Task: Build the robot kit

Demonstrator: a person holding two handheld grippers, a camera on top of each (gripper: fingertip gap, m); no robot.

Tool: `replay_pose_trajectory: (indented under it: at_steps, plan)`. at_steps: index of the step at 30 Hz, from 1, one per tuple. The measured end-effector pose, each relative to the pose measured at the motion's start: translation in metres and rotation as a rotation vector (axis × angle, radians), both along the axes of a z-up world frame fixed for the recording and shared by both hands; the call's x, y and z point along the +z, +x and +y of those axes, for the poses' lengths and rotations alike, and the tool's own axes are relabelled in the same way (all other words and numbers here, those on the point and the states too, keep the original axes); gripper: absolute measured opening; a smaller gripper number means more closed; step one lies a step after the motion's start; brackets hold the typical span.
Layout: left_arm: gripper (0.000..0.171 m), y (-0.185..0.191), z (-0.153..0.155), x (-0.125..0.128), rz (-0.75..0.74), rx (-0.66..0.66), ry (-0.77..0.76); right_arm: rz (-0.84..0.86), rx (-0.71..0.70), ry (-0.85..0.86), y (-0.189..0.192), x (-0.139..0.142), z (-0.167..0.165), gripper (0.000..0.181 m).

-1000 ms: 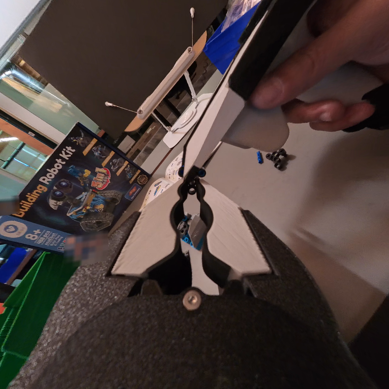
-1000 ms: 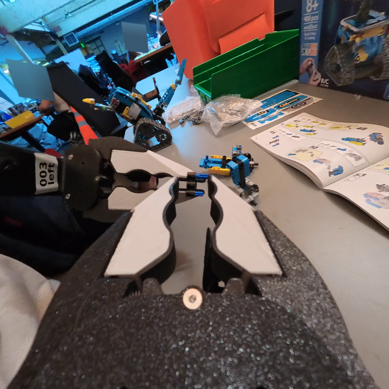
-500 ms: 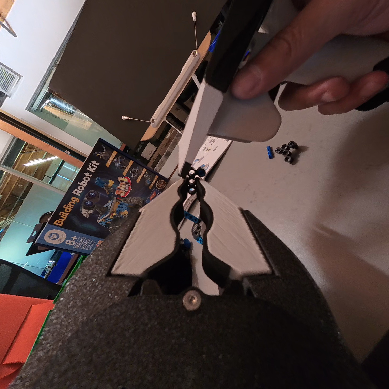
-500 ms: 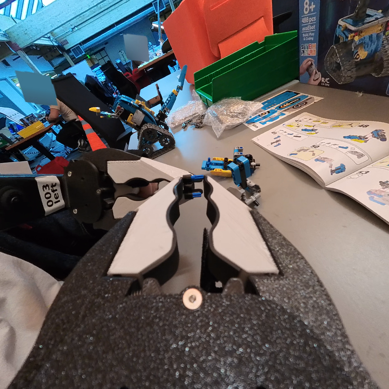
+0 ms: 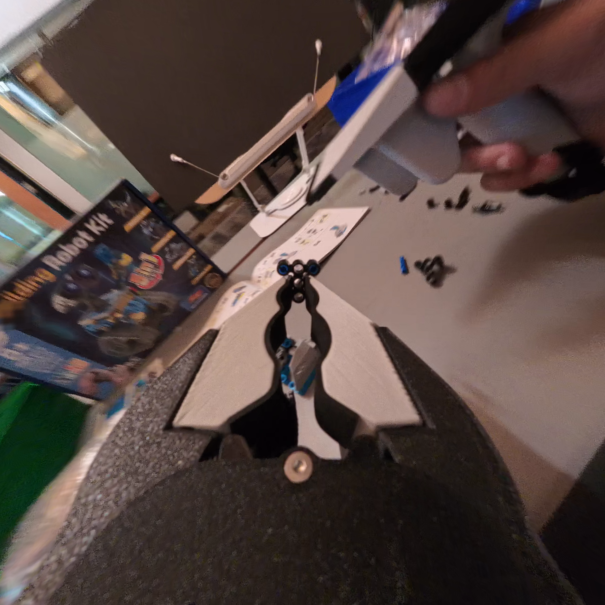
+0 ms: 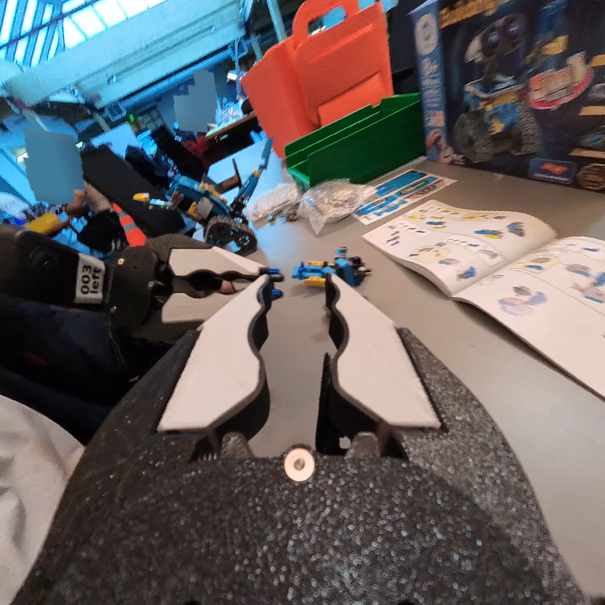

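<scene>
My left gripper [image 5: 298, 285] is shut on a small black beam with blue pins [image 5: 297, 269], held above the grey table [image 5: 458, 343]. In the right wrist view it comes in from the left [image 6: 262, 279], with the pinned beam [image 6: 274, 278] at its tip. My right gripper [image 6: 298, 284] is open and empty. Its left fingertip [image 6: 265, 288] is right beside the beam. In the left wrist view it is blurred at the upper right [image 5: 406, 154], held by a hand. A small blue, yellow and grey brick assembly [image 6: 330, 269] lies on the table just beyond my right fingertips.
An open instruction booklet [image 6: 491, 258] lies to the right, a sticker sheet [image 6: 404, 193] and plastic bags [image 6: 324, 199] behind it. A tracked model vehicle [image 6: 219, 216], a green bin [image 6: 357, 147], an orange case [image 6: 320, 75] and the kit box [image 6: 523, 91] stand at the back. Small black parts [image 5: 432, 269] lie loose.
My right gripper has opened wider and pulled back from the pinned beam, which stays in my left gripper. Both views have swung and blurred.
</scene>
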State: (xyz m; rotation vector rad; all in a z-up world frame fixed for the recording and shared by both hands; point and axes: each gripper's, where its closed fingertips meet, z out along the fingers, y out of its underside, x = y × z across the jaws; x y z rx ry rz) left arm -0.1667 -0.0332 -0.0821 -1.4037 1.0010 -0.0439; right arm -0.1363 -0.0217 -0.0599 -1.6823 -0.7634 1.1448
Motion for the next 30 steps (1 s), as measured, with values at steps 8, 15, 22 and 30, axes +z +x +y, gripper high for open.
replay_pose_trajectory:
  at_steps: [8,15,22,30]
  plan:
    - [0.007,0.006,-0.006,0.028,-0.637,-0.333,-0.538,-0.04,-0.264,-0.127,0.081,-0.028,0.05,0.026]
    - [0.007,0.034,0.025,0.035,-0.669,-0.306,-0.694,-0.031,-0.22,-0.172,0.078,-0.035,0.051,0.026]
    - [0.007,0.066,0.045,0.023,-0.716,-0.299,-0.855,-0.092,-0.183,-0.179,0.075,-0.047,0.049,0.028]
    - [0.007,0.077,0.06,0.004,-0.37,-0.229,-0.801,-0.052,-0.147,-0.196,0.072,-0.043,0.044,0.029]
